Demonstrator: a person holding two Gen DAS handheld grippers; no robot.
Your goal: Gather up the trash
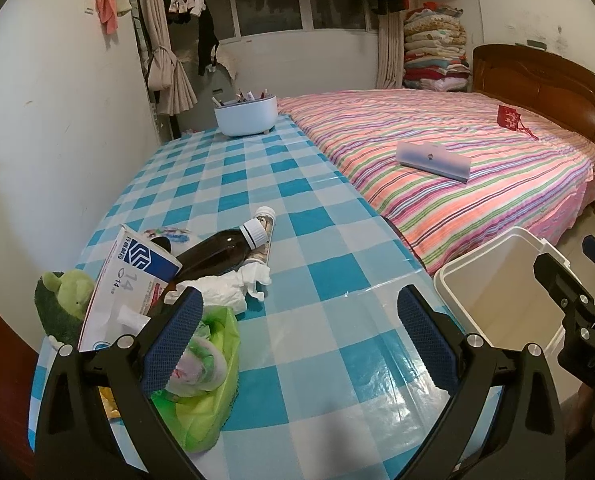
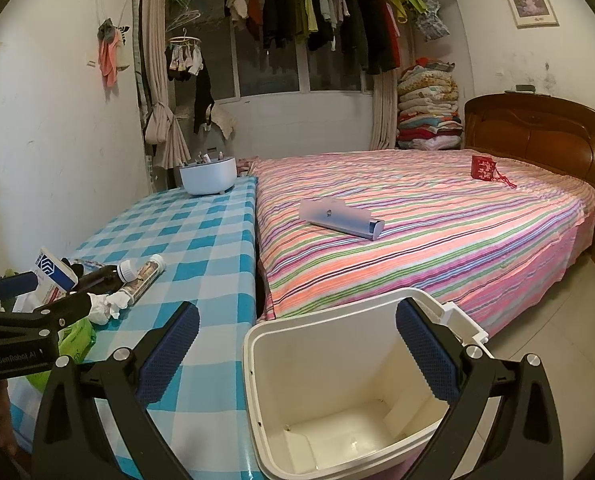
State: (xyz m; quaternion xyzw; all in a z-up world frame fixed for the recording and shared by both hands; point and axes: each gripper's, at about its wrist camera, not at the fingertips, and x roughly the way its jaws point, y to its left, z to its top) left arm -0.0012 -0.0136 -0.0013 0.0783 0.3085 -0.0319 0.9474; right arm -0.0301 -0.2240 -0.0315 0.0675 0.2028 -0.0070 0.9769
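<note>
Several scraps heaped on checked table (image 1: 317, 208): crumpled white tissue (image 1: 233, 288), green bag (image 1: 205, 380), both grippers' fingers wide, white bin (image 2: 337, 384) bare

A striped bed (image 2: 417, 216) is seen beside the checked table (image 2: 201, 224); folded quilts (image 2: 427, 108) are stacked by the headboard (image 2: 537, 136)

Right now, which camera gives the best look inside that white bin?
The right wrist view: the white bin sits below the camera, bare floor showing, nothing inside. The left wrist view catches only its upper rim and inner wall at the table's edge.
</note>
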